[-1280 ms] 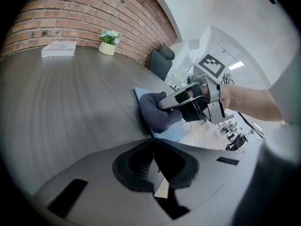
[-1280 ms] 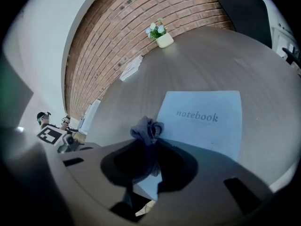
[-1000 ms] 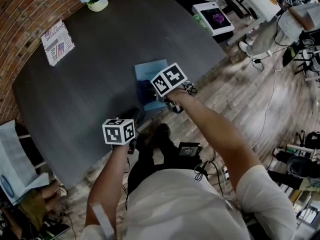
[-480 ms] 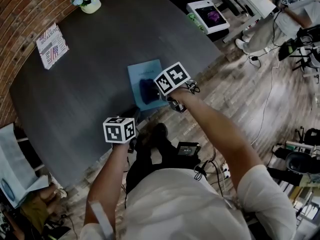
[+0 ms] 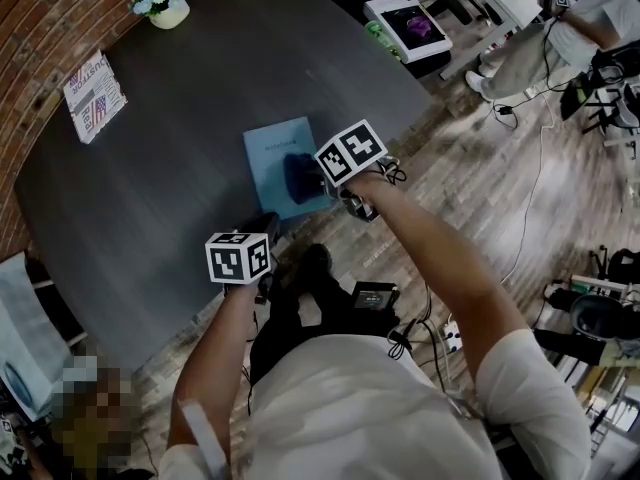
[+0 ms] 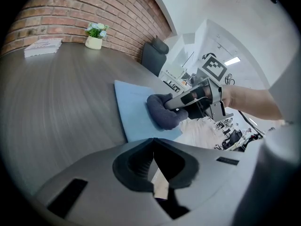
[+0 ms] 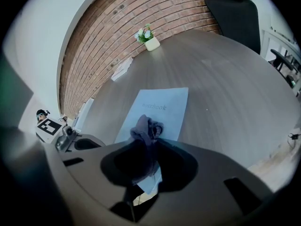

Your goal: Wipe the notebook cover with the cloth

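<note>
cloth (image 5: 298,176) in right gripper (image 7: 142,144), on notebook (image 5: 268,155)

Big round-ish dark grey table (image 5: 150,178) sits up against a brick wall (image 5: 25,63). At the far edge there's a small pot of white flowers (image 5: 160,4), and a printed booklet (image 5: 92,95) lies flat well apart from it, near the wall. Off the table, a white box with a purple picture (image 5: 408,23) sits to the right. The wood floor (image 5: 470,183) has a thin cable (image 5: 535,193) trailing across it. There's a dark office chair (image 7: 233,11) at the far side.
</note>
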Tool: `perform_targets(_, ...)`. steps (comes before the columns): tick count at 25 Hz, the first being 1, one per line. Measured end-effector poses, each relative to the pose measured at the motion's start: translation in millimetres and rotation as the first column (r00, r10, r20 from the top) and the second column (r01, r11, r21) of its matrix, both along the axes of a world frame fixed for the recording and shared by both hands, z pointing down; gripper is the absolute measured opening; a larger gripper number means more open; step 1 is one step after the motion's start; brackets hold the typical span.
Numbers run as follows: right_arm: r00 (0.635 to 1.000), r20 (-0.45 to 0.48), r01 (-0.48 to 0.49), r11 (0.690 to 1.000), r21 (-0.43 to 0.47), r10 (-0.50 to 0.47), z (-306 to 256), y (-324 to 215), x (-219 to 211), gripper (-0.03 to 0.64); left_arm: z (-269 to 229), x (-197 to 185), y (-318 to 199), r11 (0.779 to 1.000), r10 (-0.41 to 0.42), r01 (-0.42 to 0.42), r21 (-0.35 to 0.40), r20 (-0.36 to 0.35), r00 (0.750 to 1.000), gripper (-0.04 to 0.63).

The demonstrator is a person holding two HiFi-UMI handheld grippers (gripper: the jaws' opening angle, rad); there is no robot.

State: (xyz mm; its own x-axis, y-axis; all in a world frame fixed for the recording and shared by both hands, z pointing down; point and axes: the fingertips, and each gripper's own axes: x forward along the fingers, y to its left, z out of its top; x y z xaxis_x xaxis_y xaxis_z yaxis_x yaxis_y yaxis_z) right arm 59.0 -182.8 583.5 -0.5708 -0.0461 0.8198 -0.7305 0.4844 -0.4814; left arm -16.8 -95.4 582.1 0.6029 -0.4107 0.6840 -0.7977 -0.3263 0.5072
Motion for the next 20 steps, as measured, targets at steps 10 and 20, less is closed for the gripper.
perform_targets(10, 0.996, -0.085, 0.014, 0.999, 0.050, -0.010, -1, -4, 33, 0.091, 1, 8, 1, 1.000, 0.020, -0.020, -0.004, -0.001, 1.000, 0.009)
perform_targets(20, 0.953, -0.286, 0.150, 0.973, 0.178, -0.094, -19, -8, 66, 0.087, -3, 11, 5, 1.000, 0.027, -0.027, 0.004, -0.006, 1.000, 0.009)
